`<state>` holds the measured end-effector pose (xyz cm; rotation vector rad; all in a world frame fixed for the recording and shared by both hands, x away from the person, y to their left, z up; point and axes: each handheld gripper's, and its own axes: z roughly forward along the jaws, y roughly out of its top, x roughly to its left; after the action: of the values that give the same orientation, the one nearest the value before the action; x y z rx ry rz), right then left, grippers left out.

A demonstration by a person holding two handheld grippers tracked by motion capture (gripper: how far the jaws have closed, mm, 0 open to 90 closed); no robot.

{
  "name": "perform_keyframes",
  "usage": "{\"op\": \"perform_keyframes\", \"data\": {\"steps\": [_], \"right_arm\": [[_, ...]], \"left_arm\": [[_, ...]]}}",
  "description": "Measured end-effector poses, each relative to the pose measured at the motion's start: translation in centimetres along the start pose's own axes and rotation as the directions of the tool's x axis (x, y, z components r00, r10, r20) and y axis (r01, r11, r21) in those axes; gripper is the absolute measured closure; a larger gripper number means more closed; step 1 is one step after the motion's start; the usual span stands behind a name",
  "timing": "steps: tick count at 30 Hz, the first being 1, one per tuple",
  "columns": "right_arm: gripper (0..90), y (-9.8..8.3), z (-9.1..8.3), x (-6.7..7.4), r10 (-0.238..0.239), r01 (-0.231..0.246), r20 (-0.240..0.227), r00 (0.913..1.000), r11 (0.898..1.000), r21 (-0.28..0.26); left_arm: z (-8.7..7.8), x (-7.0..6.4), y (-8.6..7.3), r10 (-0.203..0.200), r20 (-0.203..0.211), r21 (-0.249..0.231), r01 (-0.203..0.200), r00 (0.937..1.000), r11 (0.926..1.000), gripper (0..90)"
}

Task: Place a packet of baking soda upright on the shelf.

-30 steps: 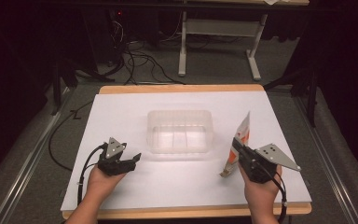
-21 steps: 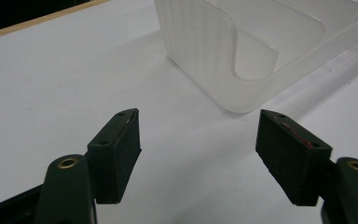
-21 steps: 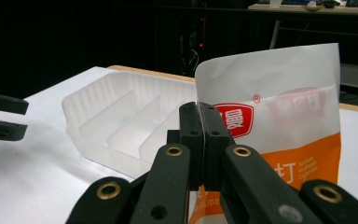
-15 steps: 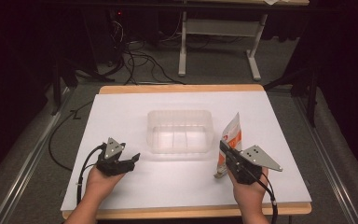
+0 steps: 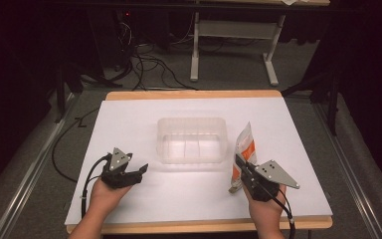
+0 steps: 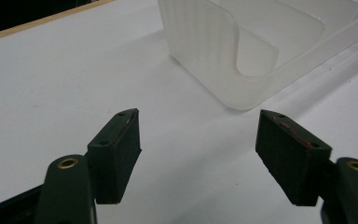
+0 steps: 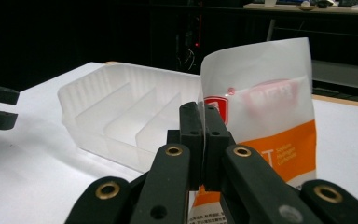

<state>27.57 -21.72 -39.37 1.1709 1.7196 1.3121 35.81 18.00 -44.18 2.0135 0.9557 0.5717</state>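
Right gripper (image 5: 239, 164), seen from the high view near the table's front right corner, pinches the edge of a white-and-orange pouch (image 5: 243, 149) that stands tilted just right of a clear plastic tray (image 5: 193, 140); the tray sits near the middle of the white table (image 5: 129, 114). Left gripper (image 5: 138, 172), held by a hand (image 5: 103, 191) near the front left corner, points toward the tray with its jaws spread and nothing between them. Left gripper view: the left gripper (image 6: 198, 140) hovers over bare white table, jaws wide apart, with a rounded corner of the tray (image 6: 223, 60) just ahead and apart from them. Right gripper view: the right gripper (image 7: 204, 126) has its jaws pressed together on the pouch's (image 7: 265, 102) left edge; the pouch rises upright above them, and the tray's (image 7: 121, 116) divided compartments lie behind and to the left, near but not visibly touching the pouch.
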Motion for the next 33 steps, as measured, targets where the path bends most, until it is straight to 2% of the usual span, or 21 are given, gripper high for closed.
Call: {"op": "perform_keyframes", "data": {"steps": [4, 12, 19, 26, 33], "right_arm": [[90.0, 0.6, -0.3, 0.1, -0.003, 0.003, 0.012, 0.9999, 1.0, -0.02], [90.0, 2.4, -1.5, -1.1, 0.013, -0.011, 0.021, 0.9997, 0.997, -0.079], [90.0, 3.6, -2.3, 0.2, -0.015, 0.014, -0.008, 0.9999, 0.994, -0.111], [90.0, 5.2, -3.3, 1.3, -0.039, 0.032, -0.041, 0.9984, 0.986, -0.163], [90.0, 7.2, -3.3, 2.6, -0.089, 0.075, -0.068, 0.9937, 0.979, -0.189]], "left_arm": [[-0.1, 0.0, 0.0, -0.002, 0.0, -0.004, 0.002, 1.0, 1.0, 31.2], [0.0, 0.0, 0.0, -0.003, 0.002, -0.002, 0.003, 1.0, 1.0, 31.2], [-0.1, 0.0, 0.0, -0.003, 0.001, -0.004, 0.003, 1.0, 1.0, 31.2], [-0.1, 0.0, 0.0, 0.0, 0.003, -0.003, 0.0, 1.0, 1.0, 31.2], [-0.2, -0.1, 0.0, 0.0, 0.004, -0.007, 0.0, 1.0, 1.0, 31.2]]}}
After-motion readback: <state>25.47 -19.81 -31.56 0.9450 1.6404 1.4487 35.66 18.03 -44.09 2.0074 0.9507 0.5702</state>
